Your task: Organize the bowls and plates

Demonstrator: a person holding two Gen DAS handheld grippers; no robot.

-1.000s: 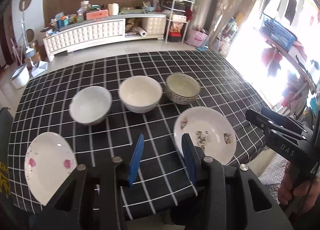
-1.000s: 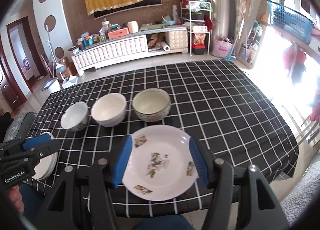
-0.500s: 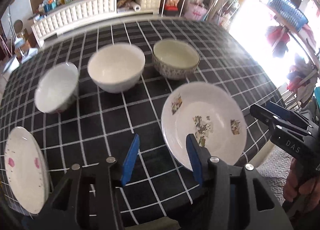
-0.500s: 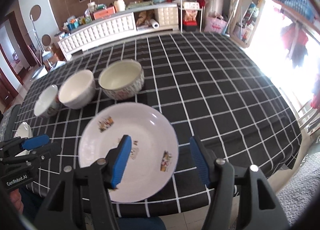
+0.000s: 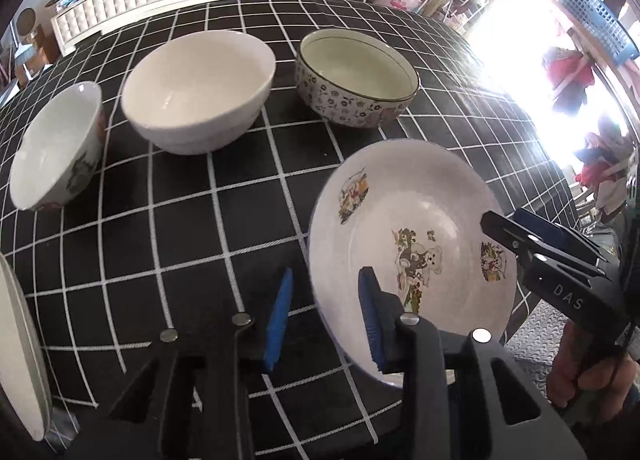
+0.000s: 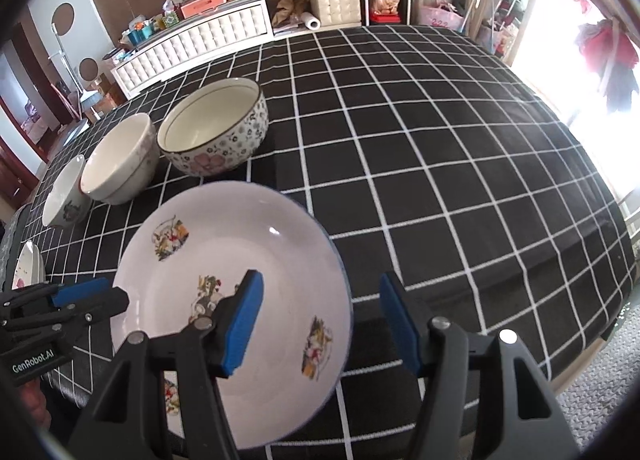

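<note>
both tongs [image 5: 324, 316] [image 6: 320, 324] straddle plate [image 6: 240, 260] rims, unclamped

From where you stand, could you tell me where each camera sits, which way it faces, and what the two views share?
Left wrist: rides the left gripper, angled down at the checked tablecloth; the cartoon plate's left rim lies between its open fingers. The right gripper and a hand show.
Right wrist: rides the right gripper, angled down over the same plate's right rim; jaws open. The left gripper shows at lower left.
Shared: plate, three bowls in a row, including the flowered bowl, tablecloth.
</note>
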